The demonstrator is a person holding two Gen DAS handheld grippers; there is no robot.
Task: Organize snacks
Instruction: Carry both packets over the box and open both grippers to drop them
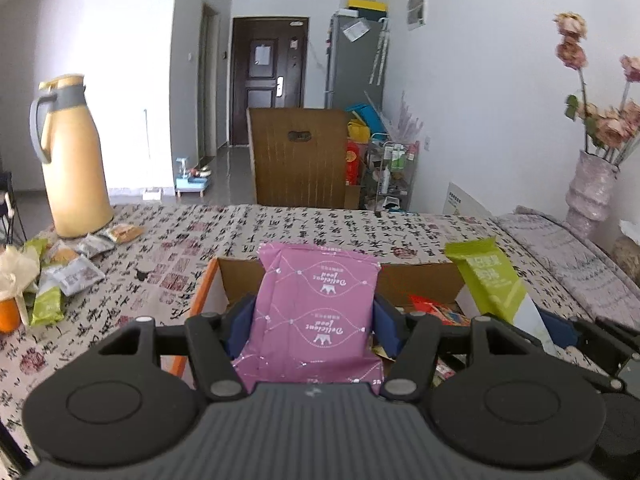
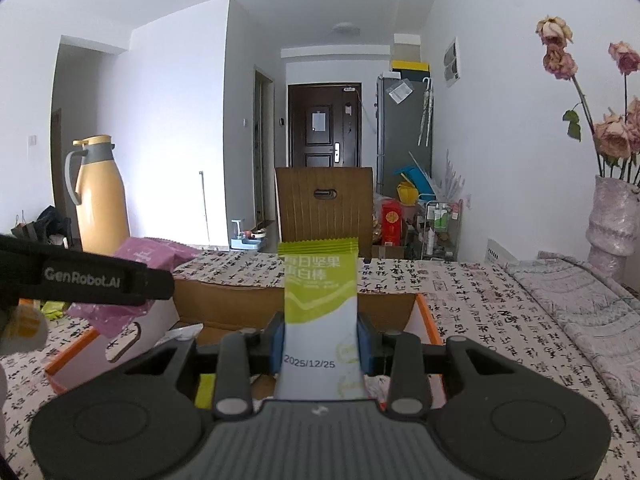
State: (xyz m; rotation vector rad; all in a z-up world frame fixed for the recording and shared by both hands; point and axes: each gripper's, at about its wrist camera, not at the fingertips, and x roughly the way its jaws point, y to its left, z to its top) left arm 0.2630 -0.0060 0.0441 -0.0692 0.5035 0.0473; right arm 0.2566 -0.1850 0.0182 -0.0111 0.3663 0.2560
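My left gripper [image 1: 314, 326] is shut on a pink snack packet [image 1: 316, 312] and holds it upright over the open cardboard box [image 1: 420, 276]. My right gripper [image 2: 320, 346] is shut on a green and white snack bar [image 2: 320, 304] and holds it upright over the same box [image 2: 224, 300]. The green bar [image 1: 490, 280] also shows at the right in the left wrist view. The pink packet [image 2: 148, 256] and the left gripper's body show at the left in the right wrist view. Several snacks lie inside the box [image 1: 440, 312]. A pile of loose snack packets [image 1: 68, 268] lies on the table at the left.
A tall yellow thermos [image 1: 72, 160] stands at the table's far left. A vase of dried flowers [image 1: 592, 188] stands at the far right. A wooden chair back [image 1: 298, 156] rises behind the table's far edge. The table [image 1: 280, 224] has a patterned cloth. An orange object [image 1: 9, 314] is at the left edge.
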